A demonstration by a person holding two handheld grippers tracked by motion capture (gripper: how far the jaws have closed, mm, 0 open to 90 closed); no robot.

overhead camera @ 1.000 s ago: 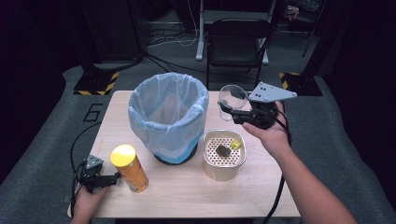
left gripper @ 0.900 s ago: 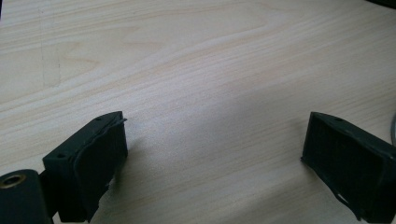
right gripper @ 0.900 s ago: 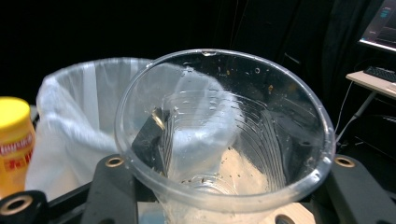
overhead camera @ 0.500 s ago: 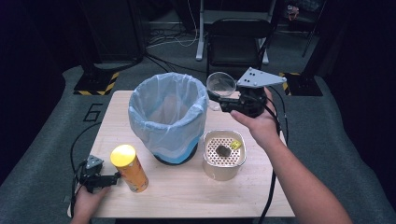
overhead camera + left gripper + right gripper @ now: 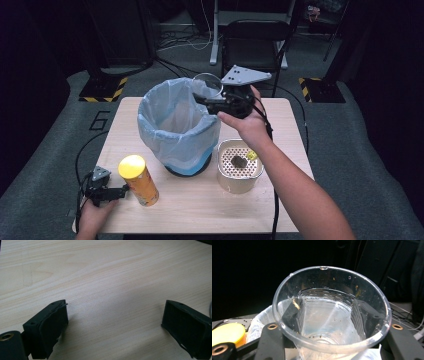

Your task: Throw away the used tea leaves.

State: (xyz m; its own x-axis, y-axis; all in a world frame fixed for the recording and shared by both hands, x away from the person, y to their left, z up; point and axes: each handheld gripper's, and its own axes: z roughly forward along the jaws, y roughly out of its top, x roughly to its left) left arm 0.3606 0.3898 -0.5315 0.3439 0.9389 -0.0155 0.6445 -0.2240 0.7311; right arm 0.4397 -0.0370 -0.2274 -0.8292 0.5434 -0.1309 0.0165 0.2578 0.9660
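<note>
A clear plastic cup (image 5: 207, 85) hangs tilted over the far right rim of the bin, whose pale blue bag liner (image 5: 165, 107) spreads wide. My right gripper (image 5: 205, 98) is shut on the cup. Its jaws have just been opening a little, with the cup still between them. In the right gripper view the cup (image 5: 332, 310) sits between the jaws, mouth toward the camera, with droplets inside. My left gripper (image 5: 122, 191) lies on the table at the front left, open, beside an orange can with a yellow lid (image 5: 137, 180). In the left gripper view its jaws stand wide apart over bare wood (image 5: 112, 277).
A cream perforated container (image 5: 235, 186) stands right of the bin with a dark lump and a small yellow piece inside. The wooden table (image 5: 200, 212) has free room along its front edge. A black chair (image 5: 255, 40) stands behind the table. Cables trail from both grippers.
My right gripper has carried the cup to the left and slightly up, from above the table's right side to the bin's rim. The left gripper has not moved.
</note>
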